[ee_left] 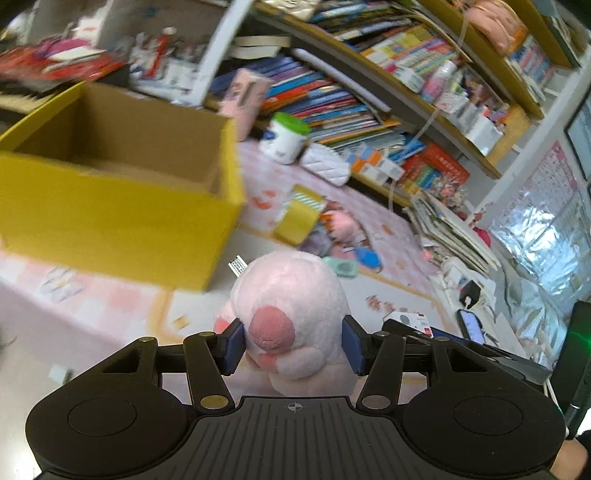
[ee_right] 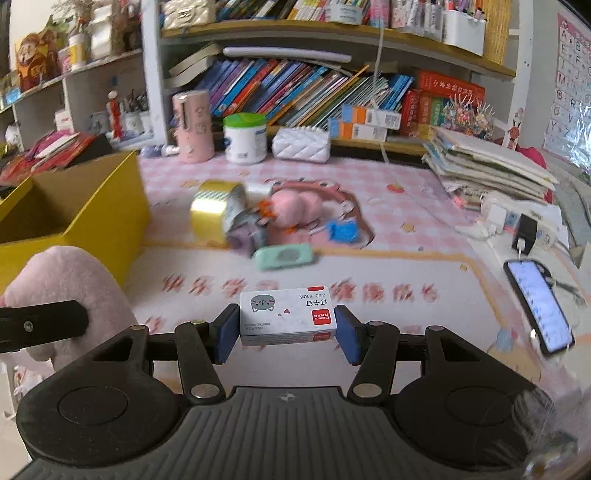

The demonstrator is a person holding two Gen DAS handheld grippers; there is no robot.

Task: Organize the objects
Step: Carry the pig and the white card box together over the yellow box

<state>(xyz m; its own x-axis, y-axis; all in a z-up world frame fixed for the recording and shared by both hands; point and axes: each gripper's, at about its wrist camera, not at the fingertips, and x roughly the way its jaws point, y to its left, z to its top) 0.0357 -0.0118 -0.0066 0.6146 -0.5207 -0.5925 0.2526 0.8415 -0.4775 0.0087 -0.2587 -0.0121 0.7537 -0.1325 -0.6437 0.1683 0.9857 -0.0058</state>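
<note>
On the bench [ee_right: 406,266], under a pink checked cover, sitting at the left: a yellow cardboard box [ee_left: 122,206], open at the top, inside brown, contents not showing. Behind it, lining the back: shelves [ee_right: 332,33] crammed with leaning picture books. Lying at the right edge: a stack of papers [ee_right: 487,166], and nearer, a phone [ee_right: 539,310] with its screen lit.

Gripping, in the left gripper [ee_left: 293,349]: a pink plush toy [ee_left: 291,310], blue pads pressing into both its sides, held clear of the bench, just beside the box's near corner. From the right wrist view, showing at the lower left edge as a pink furry lump.

Lying in a heap mid-bench: a gold tape roll [ee_right: 214,214], a pink fluffy headband [ee_right: 306,210], a mint green case [ee_right: 284,256], a small blue item [ee_right: 343,230].

Standing along the back: a pink cylinder [ee_right: 194,125], a white tub with green lid [ee_right: 245,138], a white quilted pouch [ee_right: 301,144].

Clamping, in the right gripper [ee_right: 287,334]: a small white staples box [ee_right: 288,319], jaws closed on its two short ends, carried above the bench.
</note>
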